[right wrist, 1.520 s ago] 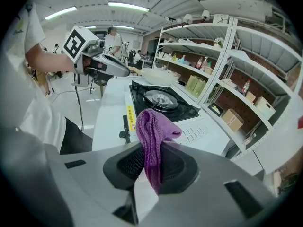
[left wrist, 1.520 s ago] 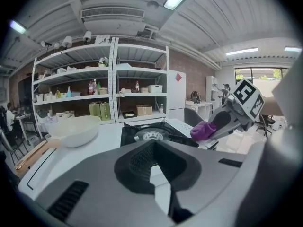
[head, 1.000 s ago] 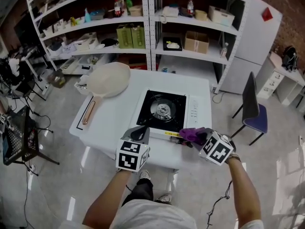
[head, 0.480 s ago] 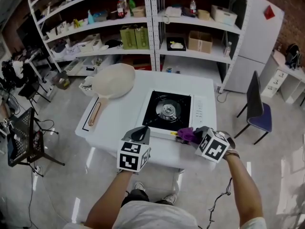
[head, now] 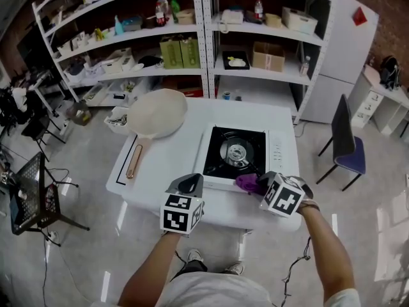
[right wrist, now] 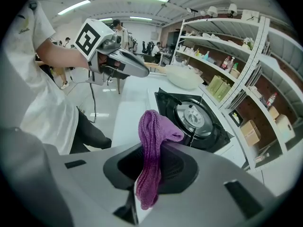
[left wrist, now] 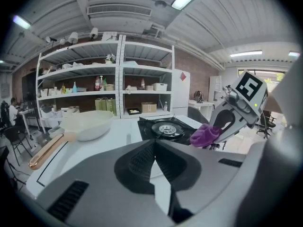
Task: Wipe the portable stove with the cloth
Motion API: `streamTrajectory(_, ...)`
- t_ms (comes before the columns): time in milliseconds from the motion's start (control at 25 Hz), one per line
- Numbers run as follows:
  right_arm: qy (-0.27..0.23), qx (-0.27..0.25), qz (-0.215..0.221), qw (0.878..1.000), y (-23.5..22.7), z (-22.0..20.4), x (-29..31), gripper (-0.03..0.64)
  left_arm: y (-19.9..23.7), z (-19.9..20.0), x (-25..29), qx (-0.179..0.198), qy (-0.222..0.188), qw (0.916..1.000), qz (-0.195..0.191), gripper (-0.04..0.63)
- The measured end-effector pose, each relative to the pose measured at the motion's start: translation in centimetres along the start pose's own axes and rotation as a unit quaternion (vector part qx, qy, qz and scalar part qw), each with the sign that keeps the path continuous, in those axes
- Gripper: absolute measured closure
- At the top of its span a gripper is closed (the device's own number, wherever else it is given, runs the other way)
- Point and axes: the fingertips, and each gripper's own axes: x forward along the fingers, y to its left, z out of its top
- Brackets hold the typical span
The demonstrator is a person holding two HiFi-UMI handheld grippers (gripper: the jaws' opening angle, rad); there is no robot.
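One purple cloth [right wrist: 150,141], clamped in the right gripper [head: 257,184] jaws, hangs at the portable stove [head: 220,165] near edge, its burner [head: 235,151] straight ahead; the left gripper [left wrist: 154,161] jaws meet, empty, off the stove's near-left corner.

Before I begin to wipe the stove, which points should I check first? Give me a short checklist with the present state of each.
1. Cloth gripped in right gripper: ok, jaws shut on it.
2. Left gripper empty: ok, jaws together.
3. Stove top free: ok; pan stands apart on the table.
4. Burner flame out: ok, none seen.
5. Cloth touching stove: cannot tell.
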Motion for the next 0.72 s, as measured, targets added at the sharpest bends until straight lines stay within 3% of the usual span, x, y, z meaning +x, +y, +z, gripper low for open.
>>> streamTrajectory(720,-0.014,-0.012,0.024,1.000,1.7,9.3,4.6,0.552,6.0,-0.3,-1.3,-0.007,-0.008,0.9998,-0.017,0.592)
